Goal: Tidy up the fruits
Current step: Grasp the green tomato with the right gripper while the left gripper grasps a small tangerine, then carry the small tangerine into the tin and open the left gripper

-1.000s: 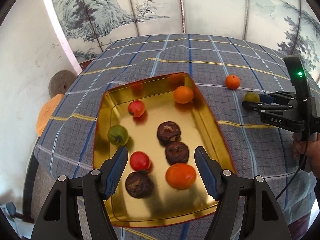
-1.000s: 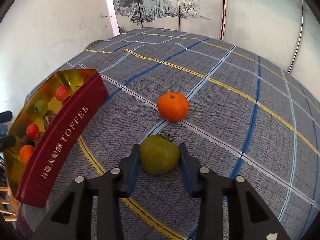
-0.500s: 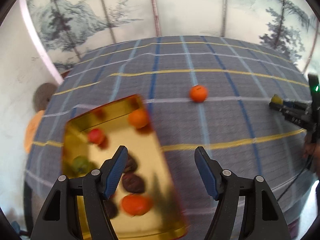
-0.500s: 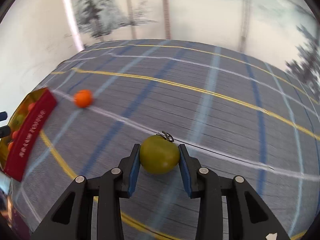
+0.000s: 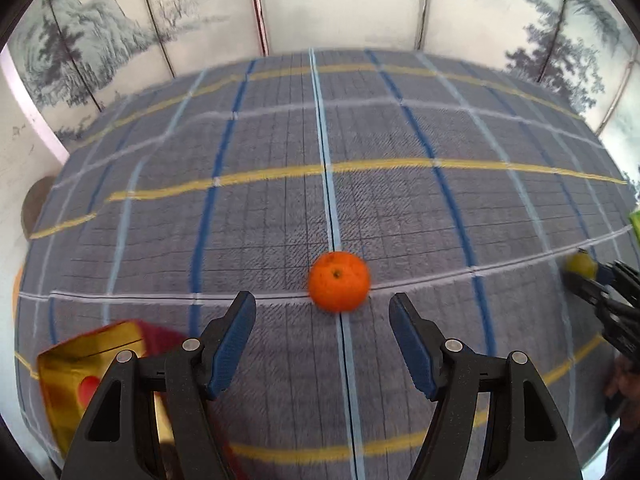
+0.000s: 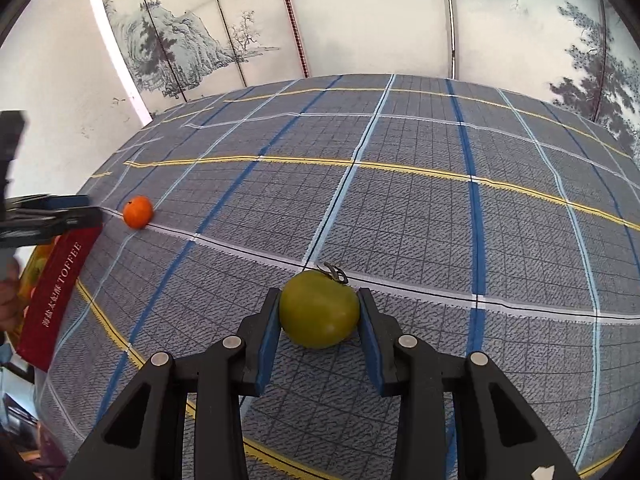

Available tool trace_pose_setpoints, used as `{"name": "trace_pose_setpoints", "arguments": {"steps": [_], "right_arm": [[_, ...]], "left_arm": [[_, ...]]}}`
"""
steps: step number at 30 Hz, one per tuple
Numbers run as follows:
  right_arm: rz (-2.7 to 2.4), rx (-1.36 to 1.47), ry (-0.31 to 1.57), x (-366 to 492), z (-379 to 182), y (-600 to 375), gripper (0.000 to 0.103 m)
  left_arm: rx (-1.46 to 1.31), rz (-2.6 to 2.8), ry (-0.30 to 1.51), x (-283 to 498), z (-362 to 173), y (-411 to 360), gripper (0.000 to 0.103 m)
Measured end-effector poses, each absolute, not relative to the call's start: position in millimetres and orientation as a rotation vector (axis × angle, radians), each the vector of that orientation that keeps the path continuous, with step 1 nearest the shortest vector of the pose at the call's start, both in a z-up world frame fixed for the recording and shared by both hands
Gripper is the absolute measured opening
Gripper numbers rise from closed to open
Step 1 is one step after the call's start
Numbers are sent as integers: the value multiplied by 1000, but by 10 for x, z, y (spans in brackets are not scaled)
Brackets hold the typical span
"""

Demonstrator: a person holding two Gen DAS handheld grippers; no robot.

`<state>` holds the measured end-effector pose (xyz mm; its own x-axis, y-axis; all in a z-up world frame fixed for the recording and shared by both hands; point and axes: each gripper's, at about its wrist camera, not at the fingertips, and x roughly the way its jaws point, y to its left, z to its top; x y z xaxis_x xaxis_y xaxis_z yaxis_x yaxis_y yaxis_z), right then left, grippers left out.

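In the left wrist view we find the left gripper [image 5: 322, 326] spread wide and empty above the grey plaid tablecloth [image 5: 280, 208]. A round orange tangerine [image 5: 338, 286] sits on the cloth just ahead of the fingertips, with no obstruction between. The gold metal tin with red outer walls [image 5: 92, 360] lies at lower left, partly hidden behind the left finger; one small red fruit [image 5: 89, 389] shows inside.

In the right wrist view we record the right gripper [image 6: 318, 316] closed on a round green tomato with a dried stem [image 6: 319, 309], both blue pads touching it. The tangerine [image 6: 137, 211] rests well apart at left, just beside the left gripper [image 6: 52, 220] and the tin [image 6: 56, 292], marked TOFFEE. A painted folding screen [image 6: 320, 20] stands behind the table.
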<state>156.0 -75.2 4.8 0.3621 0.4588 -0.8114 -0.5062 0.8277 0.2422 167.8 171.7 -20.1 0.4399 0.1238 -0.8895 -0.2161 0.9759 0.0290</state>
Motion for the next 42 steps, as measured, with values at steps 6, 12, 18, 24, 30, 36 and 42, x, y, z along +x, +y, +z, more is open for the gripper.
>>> {"name": "trace_pose_setpoints", "arguments": {"steps": [6,12,18,24,30,36,42], "right_arm": [[641,-28,1028,1567,50,-755,35],[645,-31,1032,1565,48,-747,36],[637,-42,1031,1565,48,-730,35],[630,-57,1029,1557,49,-705,35],[624,-69,1027,1543,53,-674,35],[619,-83,1025,1535,52,-644,35],[609,-107,1021,1522,41,-605,35]], "left_arm": [[-177,160,1136,1867,-412,1788,40],[-219,159,1115,1730,-339,1692,36],[-193,204,1003,1286,-22,1441,36],[-172,232,936,832,192,1291,36],[-152,260,912,451,260,1272,36],[-108,301,898,159,265,1287,36],[-106,352,881,-62,272,1416,36]]}}
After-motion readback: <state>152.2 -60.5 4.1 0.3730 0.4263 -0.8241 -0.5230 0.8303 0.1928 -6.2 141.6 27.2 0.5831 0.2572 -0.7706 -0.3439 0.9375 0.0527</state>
